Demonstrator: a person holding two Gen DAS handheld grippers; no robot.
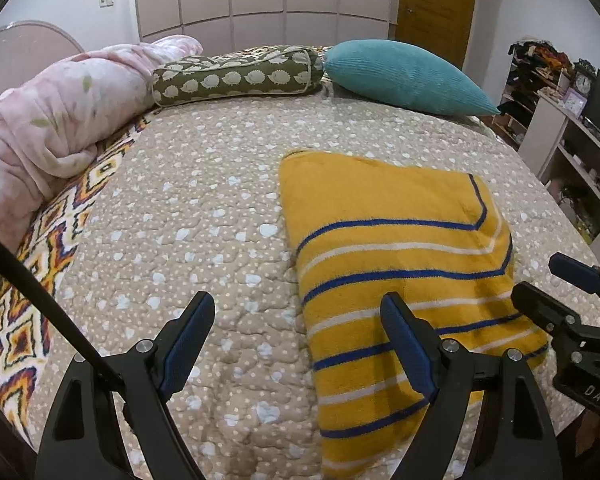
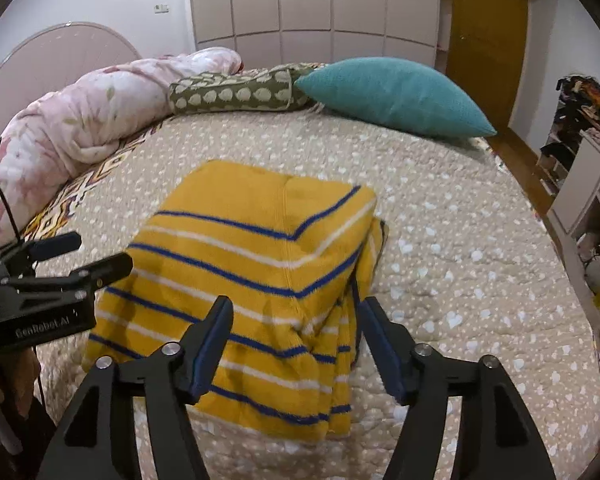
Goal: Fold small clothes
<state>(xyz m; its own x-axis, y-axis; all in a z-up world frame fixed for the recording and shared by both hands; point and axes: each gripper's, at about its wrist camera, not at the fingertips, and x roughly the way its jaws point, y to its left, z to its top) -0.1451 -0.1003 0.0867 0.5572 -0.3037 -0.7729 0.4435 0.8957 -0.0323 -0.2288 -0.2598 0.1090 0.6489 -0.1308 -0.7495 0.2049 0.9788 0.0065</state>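
Note:
A mustard-yellow knit garment with blue and white stripes [image 1: 396, 264] lies folded on the bed; it also shows in the right wrist view [image 2: 252, 264], with a layered folded edge on its right side. My left gripper [image 1: 298, 308] is open and empty, hovering over the garment's left edge, its right finger above the fabric. My right gripper [image 2: 294, 312] is open and empty, above the garment's near right part. Each gripper shows in the other's view: the right gripper [image 1: 548, 280] at the garment's right edge, the left gripper [image 2: 100, 254] at its left edge.
The bed has a beige dotted quilt [image 1: 188, 232]. At its far side lie a rolled pink blanket [image 1: 60, 120], a green patterned bolster [image 1: 236, 76] and a teal pillow [image 1: 404, 76]. Shelves with clutter [image 1: 572, 128] stand to the right of the bed.

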